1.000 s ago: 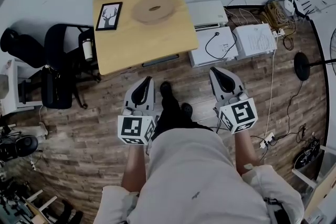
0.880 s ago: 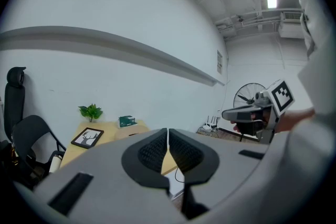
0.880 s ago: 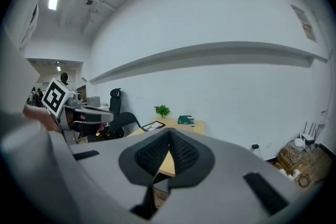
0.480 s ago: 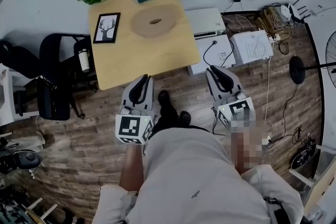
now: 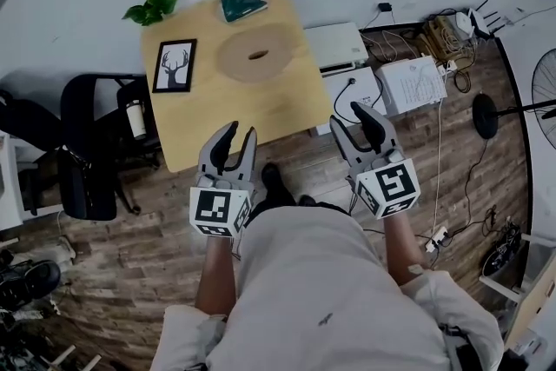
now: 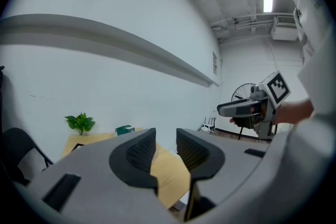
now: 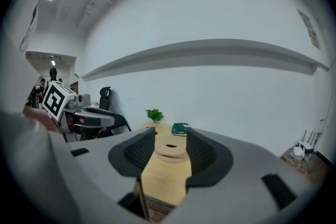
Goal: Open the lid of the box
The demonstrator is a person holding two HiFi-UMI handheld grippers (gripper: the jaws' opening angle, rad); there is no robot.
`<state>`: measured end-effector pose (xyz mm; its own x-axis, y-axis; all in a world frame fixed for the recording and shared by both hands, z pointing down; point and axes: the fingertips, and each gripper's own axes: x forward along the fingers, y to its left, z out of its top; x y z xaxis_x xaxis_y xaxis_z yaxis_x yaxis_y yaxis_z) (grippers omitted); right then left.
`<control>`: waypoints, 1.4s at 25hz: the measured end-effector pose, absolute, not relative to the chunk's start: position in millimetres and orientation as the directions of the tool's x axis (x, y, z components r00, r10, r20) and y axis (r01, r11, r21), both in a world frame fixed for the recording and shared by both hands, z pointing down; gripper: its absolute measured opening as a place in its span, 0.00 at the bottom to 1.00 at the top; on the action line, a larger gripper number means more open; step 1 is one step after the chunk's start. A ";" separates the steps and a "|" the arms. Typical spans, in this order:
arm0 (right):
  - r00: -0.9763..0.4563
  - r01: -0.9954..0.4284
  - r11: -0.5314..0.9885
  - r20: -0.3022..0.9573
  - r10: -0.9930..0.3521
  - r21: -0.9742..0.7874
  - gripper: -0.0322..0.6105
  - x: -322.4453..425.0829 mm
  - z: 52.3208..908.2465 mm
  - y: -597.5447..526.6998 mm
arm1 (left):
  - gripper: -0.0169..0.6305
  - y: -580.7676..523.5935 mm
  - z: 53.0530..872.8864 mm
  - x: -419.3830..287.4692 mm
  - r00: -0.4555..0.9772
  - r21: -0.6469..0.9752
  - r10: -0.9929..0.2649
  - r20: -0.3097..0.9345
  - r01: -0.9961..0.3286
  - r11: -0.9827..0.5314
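wood-plank floor and white wall around a light wooden table point(image 5: 261, 109). round wooden box point(image 5: 258, 53), closed, on the table's far half, well apart from both claws. round, so no long side to favour. left claw point(image 5: 239, 133) over the near table edge, jaws opening, nothing between them, box ahead and slightly right. right claw point(image 5: 349, 117) off the table's near right corner, jaws opening wide, empty, aimed at the box. left claw probably nearer.
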<state>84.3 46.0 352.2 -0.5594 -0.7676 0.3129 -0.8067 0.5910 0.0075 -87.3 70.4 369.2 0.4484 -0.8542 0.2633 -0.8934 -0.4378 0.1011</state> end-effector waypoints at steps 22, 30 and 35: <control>-0.495 -0.844 0.536 0.386 -0.778 -0.001 0.36 51.0 369.7 6.3 | 0.23 16.3 403.0 -96.6 0.571 0.146 -0.760 0.310 -0.819 -0.555; -0.529 -0.818 0.576 0.405 -0.746 -0.009 0.36 43.6 377.9 -18.6 | 0.23 -2.1 416.1 -95.3 0.549 0.152 -0.762 0.343 -0.833 -0.532; -0.558 -0.795 0.607 0.416 -0.718 -0.019 0.36 47.6 385.3 -40.1 | 0.24 -23.7 424.3 -84.3 0.525 0.142 -0.768 0.366 -0.847 -0.512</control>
<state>47.6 -40.1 385.3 -0.5580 -0.7181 0.4159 -0.7947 0.6067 -0.0186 -84.3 -23.7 424.3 0.5252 -0.7682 0.3661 -0.8474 -0.5116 0.1422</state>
